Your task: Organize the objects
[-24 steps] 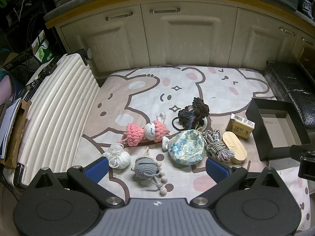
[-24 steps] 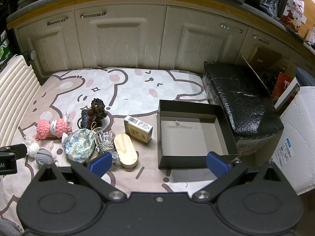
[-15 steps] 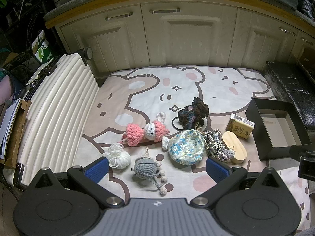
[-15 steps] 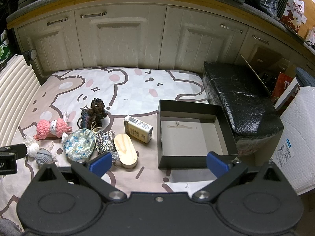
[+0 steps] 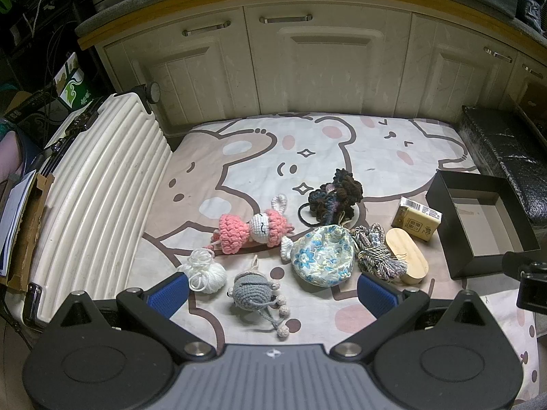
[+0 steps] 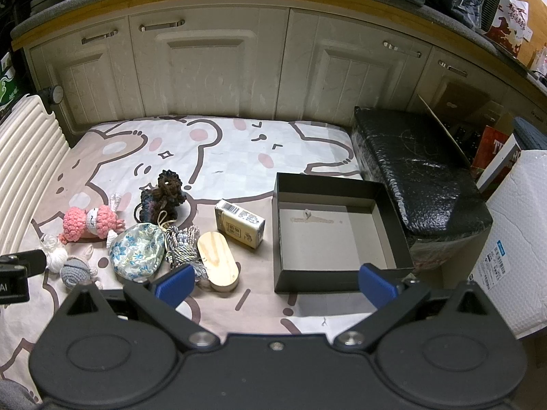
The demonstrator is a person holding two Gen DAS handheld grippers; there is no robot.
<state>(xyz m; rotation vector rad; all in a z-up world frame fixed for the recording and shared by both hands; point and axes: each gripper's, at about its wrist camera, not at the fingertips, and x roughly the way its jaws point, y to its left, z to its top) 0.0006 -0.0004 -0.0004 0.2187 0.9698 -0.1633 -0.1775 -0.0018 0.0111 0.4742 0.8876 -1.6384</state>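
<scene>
Left gripper (image 5: 273,288): your jaws stood fully apart and held nothing; they hovered over the grey crochet charm (image 5: 251,290).
Right gripper (image 6: 275,278): your jaws stood wide apart and empty, above the near wall of the black box (image 6: 318,282).
Items to sort: all lay loose on the bear-print mat (image 5: 342,143), left of the box. The box held none of them.
Cluster: the floral pouch (image 5: 323,256), the braided cord bundle (image 5: 376,254) and the oval wooden piece (image 5: 408,256) touched one another.
Tangle risk: closing on the cord could have dragged the pouch or the wooden piece, because strands overlapped both.
Snag risk: the grey charm trailed beaded strings (image 5: 278,311). A lift could have caught a string on a fingertip.
Slip risk: the white yarn ball (image 5: 205,271) and the pink crochet doll (image 5: 251,230) were soft. A shallow pinch would probably have let them slide out.
Box risk: your right fingers sat near the box wall. A low pass could have pushed the box or tipped the carton (image 6: 241,223).
</scene>
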